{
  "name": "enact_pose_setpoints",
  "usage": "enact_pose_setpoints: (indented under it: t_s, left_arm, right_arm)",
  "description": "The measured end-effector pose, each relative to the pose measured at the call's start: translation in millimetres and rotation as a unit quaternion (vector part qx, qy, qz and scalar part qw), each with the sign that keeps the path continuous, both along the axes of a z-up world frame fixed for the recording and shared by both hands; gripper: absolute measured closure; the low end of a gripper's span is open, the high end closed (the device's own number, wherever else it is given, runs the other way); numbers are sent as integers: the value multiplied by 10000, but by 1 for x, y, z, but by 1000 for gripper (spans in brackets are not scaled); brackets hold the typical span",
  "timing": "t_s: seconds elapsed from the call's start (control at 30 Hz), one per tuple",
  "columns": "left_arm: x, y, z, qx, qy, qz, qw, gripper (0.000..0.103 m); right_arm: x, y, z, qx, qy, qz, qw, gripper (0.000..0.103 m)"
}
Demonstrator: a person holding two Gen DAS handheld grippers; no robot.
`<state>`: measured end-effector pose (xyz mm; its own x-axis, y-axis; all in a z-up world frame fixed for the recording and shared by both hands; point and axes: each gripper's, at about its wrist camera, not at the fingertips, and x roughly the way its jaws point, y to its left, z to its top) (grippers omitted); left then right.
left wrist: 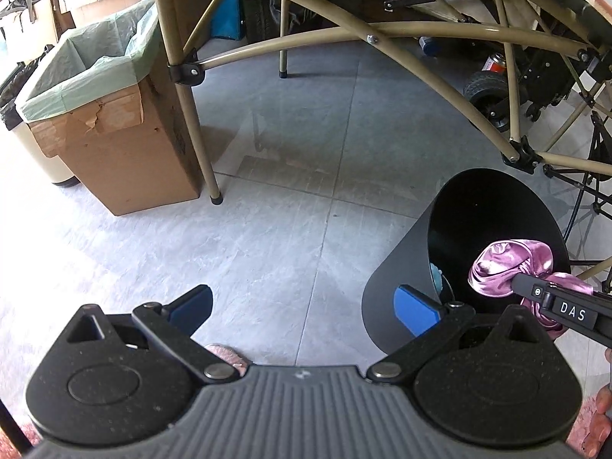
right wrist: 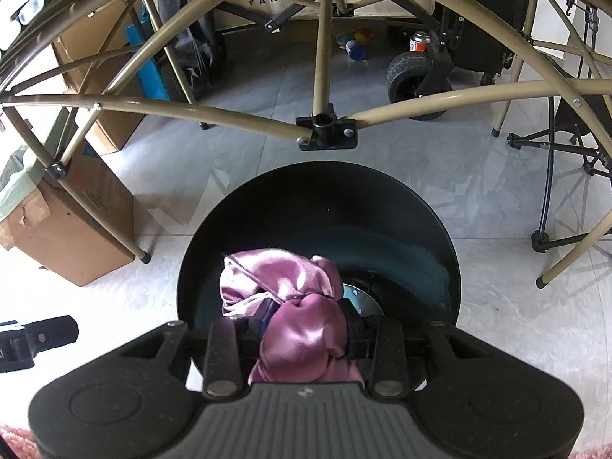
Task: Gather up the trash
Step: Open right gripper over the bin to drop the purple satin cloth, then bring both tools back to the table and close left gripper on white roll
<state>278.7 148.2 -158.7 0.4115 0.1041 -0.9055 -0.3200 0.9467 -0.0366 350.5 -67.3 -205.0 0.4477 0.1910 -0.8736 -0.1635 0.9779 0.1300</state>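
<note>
**Pink cloth poised over the black bin**

Far left stands a cardboard box lined with a pale green bag, set against the leg of a tan folding frame on the grey tiled floor. It plays no part just now.

The left hand-held gripper hangs over bare floor with its 2 blue-padded fingers spread wide and nothing between them. It is idle, just beside the near wall of the bin.

Further right is the black bin, round and open-topped. Something pale blue shows low inside it, too hidden to name. The right hand-held gripper is closed down on a bunched piece of shiny pink cloth, which is the trash in hand. The jaws stand narrow, pinching the cloth, and folds of it bulge out in front of and behind the grip. Seen from the right wrist, the bundle sits over the near part of the bin's mouth, above the rim rather than resting inside.

By my reading the step is the drop-off: carrying is done, release is not. The next move calls for opening the right jaws fully while the bundle is well inside the rim, since a trailing fold or its thin cord could snag on a finger or drape over the edge.
</note>
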Motion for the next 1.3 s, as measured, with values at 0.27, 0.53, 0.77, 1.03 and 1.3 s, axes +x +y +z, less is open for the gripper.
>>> enact_pose_setpoints:
  t_s: [0.27,0.53,0.77,1.03,1.3]
  left_arm:
    - [0,-1,0,5,10,2,10000,0]
    - [0,-1,0,24,22,-8,10000,0]
    - [0,-3,0,60,24,-40,10000,0]
    - [1,-9,2,62,-38,-118,9999,0]
    - [2,-22,11,52,-202,-267,9994,0]
  right_arm:
    - [2,1,2,-58,-93,34,9999,56]
    - [1,-1,6,-182,-213,-15,9996,0]
    - [0,-4,7,-141,-240,-23,9996,0]
    - [-4,-10,14,-26,-320,-40,9995,0]
    - [-11,-23,26,126,-503,-64,9986,0]
